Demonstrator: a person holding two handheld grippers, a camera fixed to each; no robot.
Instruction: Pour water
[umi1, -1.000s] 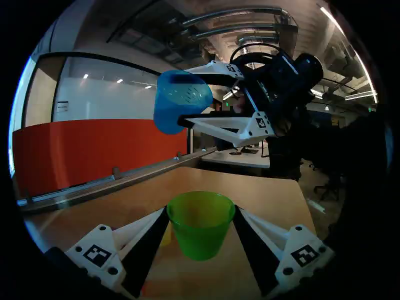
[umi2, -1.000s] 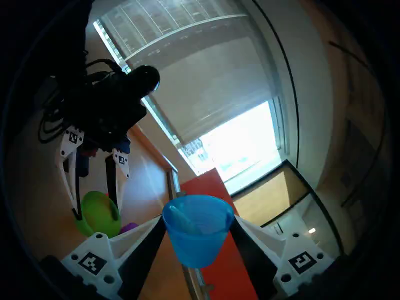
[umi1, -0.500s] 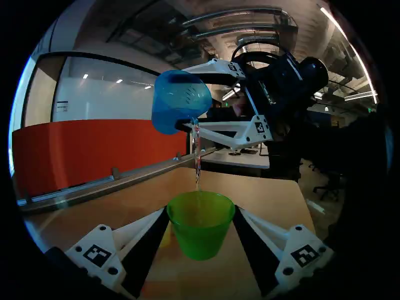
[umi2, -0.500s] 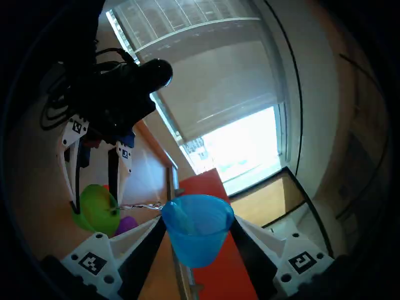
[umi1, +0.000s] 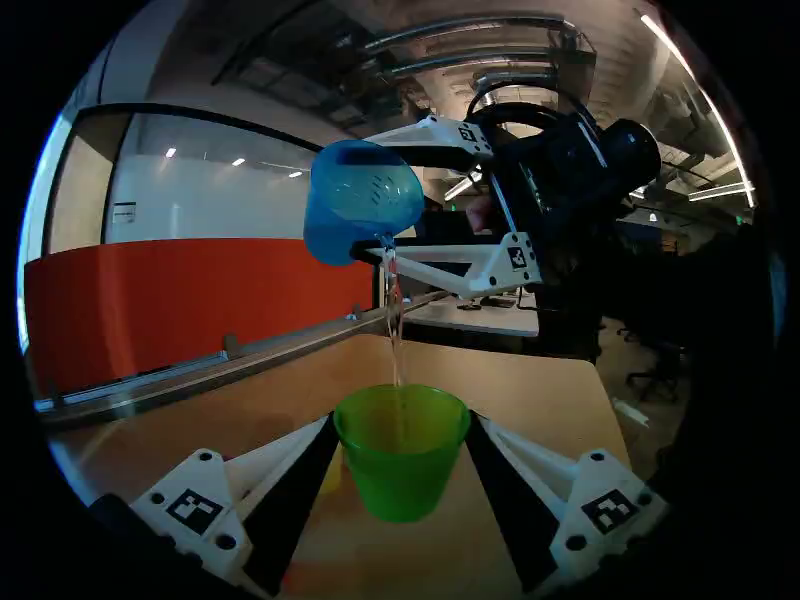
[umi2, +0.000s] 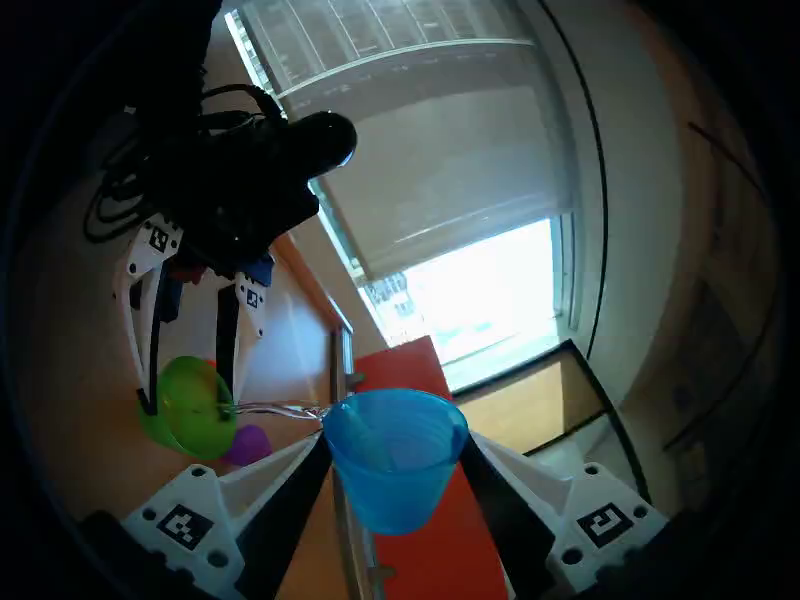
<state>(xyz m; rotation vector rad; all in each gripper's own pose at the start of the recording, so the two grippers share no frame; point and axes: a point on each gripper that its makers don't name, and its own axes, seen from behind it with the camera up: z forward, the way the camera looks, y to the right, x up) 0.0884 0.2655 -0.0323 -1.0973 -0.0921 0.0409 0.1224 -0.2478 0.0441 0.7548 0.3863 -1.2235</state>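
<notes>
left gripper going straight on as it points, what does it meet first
Beyond its held green cup, probably the water stream, then the right gripper holding the blue cup; depth unclear.

Can make out only a sliver of a yellow thing (umi1: 333, 472) behind the green cup (umi1: 402, 460), lower centre of the left gripper view; cannot name it. See just part of a purple object (umi2: 246, 442), lower left of the right gripper view, behind a finger (umi2: 265, 478) of the right hand-held gripper (umi2: 395, 450). Cannot judge water level in the blue cup (umi2: 395, 475).
</notes>
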